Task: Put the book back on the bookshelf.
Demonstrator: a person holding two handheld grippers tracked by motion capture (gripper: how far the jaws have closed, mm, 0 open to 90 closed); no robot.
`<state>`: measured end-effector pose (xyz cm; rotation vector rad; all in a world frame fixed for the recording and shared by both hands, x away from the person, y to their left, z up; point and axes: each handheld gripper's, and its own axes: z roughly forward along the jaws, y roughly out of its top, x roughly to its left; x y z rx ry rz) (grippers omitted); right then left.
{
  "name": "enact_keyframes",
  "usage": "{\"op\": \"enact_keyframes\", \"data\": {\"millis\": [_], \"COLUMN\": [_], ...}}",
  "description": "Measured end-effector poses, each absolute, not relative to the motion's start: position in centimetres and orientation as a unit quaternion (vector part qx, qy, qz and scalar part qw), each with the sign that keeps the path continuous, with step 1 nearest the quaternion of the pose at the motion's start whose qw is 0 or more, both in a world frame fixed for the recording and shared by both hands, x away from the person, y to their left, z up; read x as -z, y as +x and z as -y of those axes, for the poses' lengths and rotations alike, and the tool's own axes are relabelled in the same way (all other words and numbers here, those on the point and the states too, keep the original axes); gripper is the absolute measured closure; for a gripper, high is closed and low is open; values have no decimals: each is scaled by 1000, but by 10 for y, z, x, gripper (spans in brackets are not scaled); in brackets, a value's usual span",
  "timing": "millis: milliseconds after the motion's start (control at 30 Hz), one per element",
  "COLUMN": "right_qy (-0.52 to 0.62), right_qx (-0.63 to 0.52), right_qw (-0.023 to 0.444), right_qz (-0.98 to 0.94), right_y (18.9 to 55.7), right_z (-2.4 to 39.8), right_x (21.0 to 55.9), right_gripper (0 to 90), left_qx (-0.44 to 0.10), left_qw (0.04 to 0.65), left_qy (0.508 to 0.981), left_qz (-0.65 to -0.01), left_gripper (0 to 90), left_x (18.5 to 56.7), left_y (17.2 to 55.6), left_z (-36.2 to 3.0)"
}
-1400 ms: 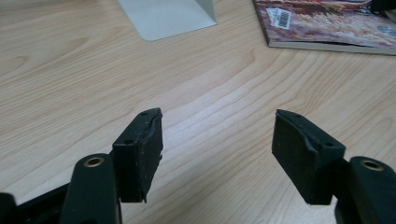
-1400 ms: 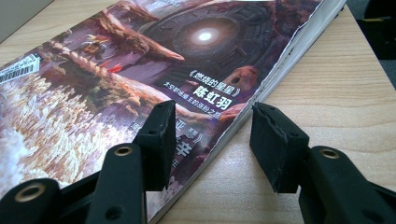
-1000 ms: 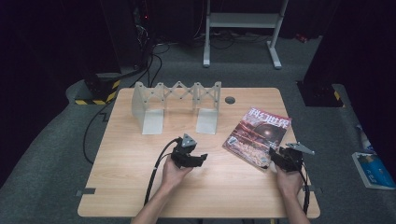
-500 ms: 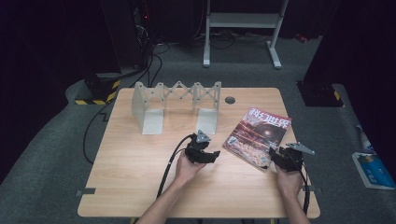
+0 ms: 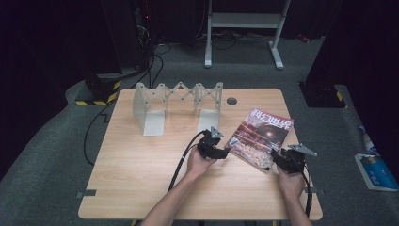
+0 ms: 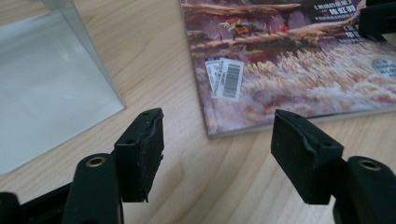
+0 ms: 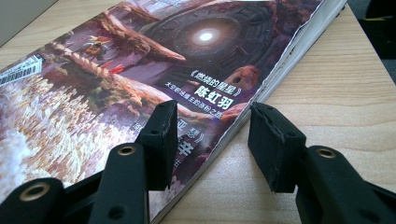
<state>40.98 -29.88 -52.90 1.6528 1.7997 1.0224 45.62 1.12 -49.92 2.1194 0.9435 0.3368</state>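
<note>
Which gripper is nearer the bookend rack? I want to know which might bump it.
Left. The left gripper sits just in front of the rack, by the magazine; the right gripper is beyond the magazine's far corner.

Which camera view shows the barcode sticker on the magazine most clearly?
The left gripper view: the barcode sticker lies sharp and large near the magazine's corner. The right gripper view catches it only at the frame's left edge. In the high view it is too small to read.
</note>
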Motion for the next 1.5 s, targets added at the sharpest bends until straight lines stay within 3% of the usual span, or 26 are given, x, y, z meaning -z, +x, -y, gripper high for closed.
{"op": "enact_keyframes", "data": {"millis": [567,733,1500], "right_qy": [606,606,604], "right_qx": [-376,-377,-380], "right_qw": [245,244,238], "right_qz": [-657,-656,-659], "right_y": [409,409,409], "right_z": [298,298,299], "right_x": [529,529,529], "right_gripper": [535,541,553], "left_qx": [-131,-108,-119], "left_qw": [386,403,399], "left_qy": [826,808,815], "left_qz": [-390,-417,-403], "left_gripper": [350,347,343], "left_x": [513,518,521], "left_y": [486,492,499], "left_z": [21,24,42]}}
